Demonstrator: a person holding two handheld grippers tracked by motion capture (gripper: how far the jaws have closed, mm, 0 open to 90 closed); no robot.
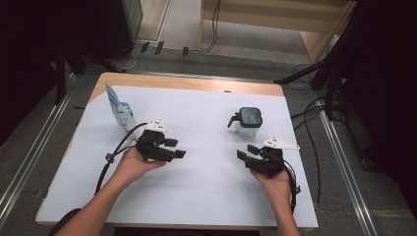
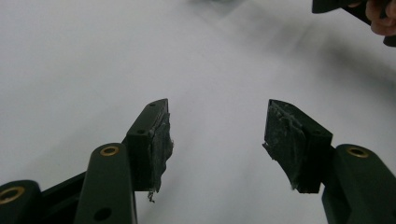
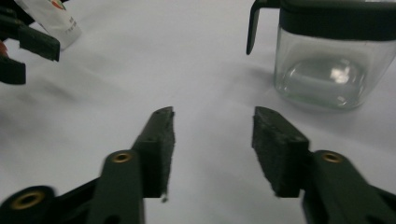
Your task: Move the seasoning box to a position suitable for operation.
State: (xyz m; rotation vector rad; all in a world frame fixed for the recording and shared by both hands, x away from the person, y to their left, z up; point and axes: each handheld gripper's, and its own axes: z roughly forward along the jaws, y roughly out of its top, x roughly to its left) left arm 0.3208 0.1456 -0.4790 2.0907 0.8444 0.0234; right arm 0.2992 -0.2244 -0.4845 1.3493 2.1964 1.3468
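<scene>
One jar [image 1: 247,123] and one pouch [image 1: 119,113] stand on the table [image 1: 206,196]. The left gripper [image 1: 175,148] and right gripper [image 1: 247,152] each have jaws apart, holding nothing.

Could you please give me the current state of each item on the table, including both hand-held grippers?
Left hand-held gripper: open, nothing between its jaws.
Right hand-held gripper: open, nothing between its jaws.
Glass jar: upright, black lid on, looks empty.
Pouch: standing upright, untouched.

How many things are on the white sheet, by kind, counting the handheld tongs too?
Clear jar with black lid: 1
Blue-and-white pouch: 1
Handheld tongs, left and right, both open and empty: 2
Total: 4
</scene>
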